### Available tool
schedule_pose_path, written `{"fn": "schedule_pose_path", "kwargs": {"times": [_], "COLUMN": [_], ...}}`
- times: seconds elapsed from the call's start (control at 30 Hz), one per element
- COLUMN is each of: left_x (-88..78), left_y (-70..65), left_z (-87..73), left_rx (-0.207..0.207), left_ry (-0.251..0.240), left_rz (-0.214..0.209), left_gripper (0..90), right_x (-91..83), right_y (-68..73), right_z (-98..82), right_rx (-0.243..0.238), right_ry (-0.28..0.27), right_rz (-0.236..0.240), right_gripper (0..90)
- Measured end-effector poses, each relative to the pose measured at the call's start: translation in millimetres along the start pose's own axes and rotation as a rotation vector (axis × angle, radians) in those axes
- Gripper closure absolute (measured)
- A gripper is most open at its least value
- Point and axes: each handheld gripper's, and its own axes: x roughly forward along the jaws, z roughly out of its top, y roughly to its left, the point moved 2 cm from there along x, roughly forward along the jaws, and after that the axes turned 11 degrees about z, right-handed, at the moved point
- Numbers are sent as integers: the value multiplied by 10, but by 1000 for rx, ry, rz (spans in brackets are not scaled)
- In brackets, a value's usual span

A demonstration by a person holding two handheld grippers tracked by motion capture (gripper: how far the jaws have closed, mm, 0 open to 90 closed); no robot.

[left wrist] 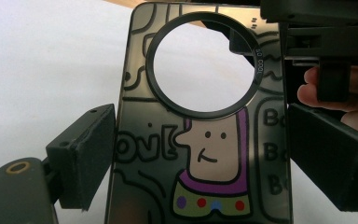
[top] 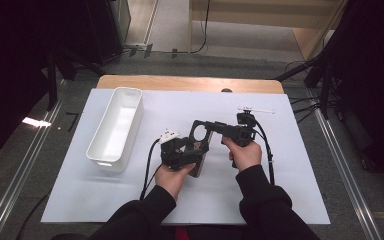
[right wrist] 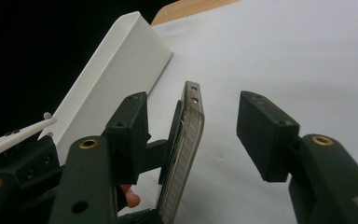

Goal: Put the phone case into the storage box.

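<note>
Your bench (top: 130, 82), a pale wooden top under a white sheet, carries a long white plastic bin (top: 116, 127) that lies off to the outer side of your left gripper's (top: 184, 155) jaws, well apart from them. A thin white stick (top: 256, 109) rests on the sheet just beyond your right gripper (top: 219, 127).

Between your two hands stands the dark, glossy phone case (left wrist: 200, 140), printed with a cartoon figure in a purple collar and cut through by a large round camera opening. In the left gripper view its two long edges sit against the inner faces of your left jaws, one pad on each side, so that gripper is clenched on the case and holds it off the sheet.

Your right gripper comes in from the far end. In the right gripper view the case (right wrist: 182, 154) shows edge-on between that gripper's jaws, nearer the left-hand pad, with a clear gap to the right-hand one. Neither pad visibly presses on it, so the right jaws stand released around the case's upper end.

A fingertip (left wrist: 314, 86) of your right hand (top: 245, 154) shows beside the case in the left gripper view.
</note>
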Motion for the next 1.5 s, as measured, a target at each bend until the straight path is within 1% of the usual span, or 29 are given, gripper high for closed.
{"fn": "schedule_pose_path", "kwargs": {"times": [0.07, 0.1, 0.17, 0.2, 0.3, 0.37, 0.5, 0.6, 0.73, 0.8, 0.87, 0.93, 0.97, 1.03, 1.1, 1.13, 1.17, 1.23, 1.4, 1.47, 1.5], "left_x": [2, 2, 3, 3, 3, 3, -6, -10, -9, -13, -15, -14, -13, -11, -11, -19, -19, -30, -37, -61, -61], "left_y": [-1, -2, -8, -12, -15, -20, -28, -34, -43, -46, -53, -55, -70, -75, -77, -81, -81, -84, -90, -94, -94], "left_z": [-1, -3, -4, -5, -7, -8, -4, -3, -7, -8, -11, -13, -16, -18, -19, -16, -16, -9, 14, 35, 35], "left_rx": [-1, 0, -2, -1, -1, 0, 5, 5, 9, 17, 27, 31, 42, 45, 44, 53, 53, 61, 65, 88, 88], "left_ry": [1, 2, 0, 0, 1, -1, -13, -14, -17, -17, -20, -21, -22, -22, -23, -33, -33, -42, -46, -45, -45], "left_rz": [0, 0, 0, -1, -1, -4, -7, -8, -10, -6, 0, -2, 3, 2, 1, 3, 3, -1, -18, -13, -13], "left_gripper": [109, 109, 109, 109, 109, 109, 109, 109, 109, 109, 109, 109, 111, 113, 113, 112, 113, 112, 112, 111, 111], "right_x": [5, 15, 19, 26, 28, 27, 29, 36, 29, 28, 20, 16, 10, 8, 5, 4, 4, -16, -37, -47, -52], "right_y": [3, 3, 6, 5, 4, 3, 5, 5, 17, 17, 7, 6, 14, 23, 45, 49, 49, 61, 97, 110, 115], "right_z": [-1, -5, -6, -7, -8, -6, -6, -11, -12, -12, -10, -9, -6, -5, -4, -3, -3, 6, 18, 23, 24], "right_rx": [2, 2, 6, 11, 14, 19, 21, 30, 24, 25, 44, 48, 47, 49, 54, 59, 59, 71, 62, 60, 58], "right_ry": [1, 2, 3, 5, 3, 0, -2, 1, -2, -1, -2, -2, -9, -9, -10, -10, -10, -16, -17, -18, -16], "right_rz": [2, -1, -3, -4, -4, -5, 2, 7, 13, 18, 33, 37, 41, 44, 59, 66, 66, 82, 83, 89, 90], "right_gripper": [459, 482, 491, 521, 543, 583, 606, 662, 716, 720, 732, 738, 756, 767, 775, 776, 776, 777, 778, 778, 779]}}
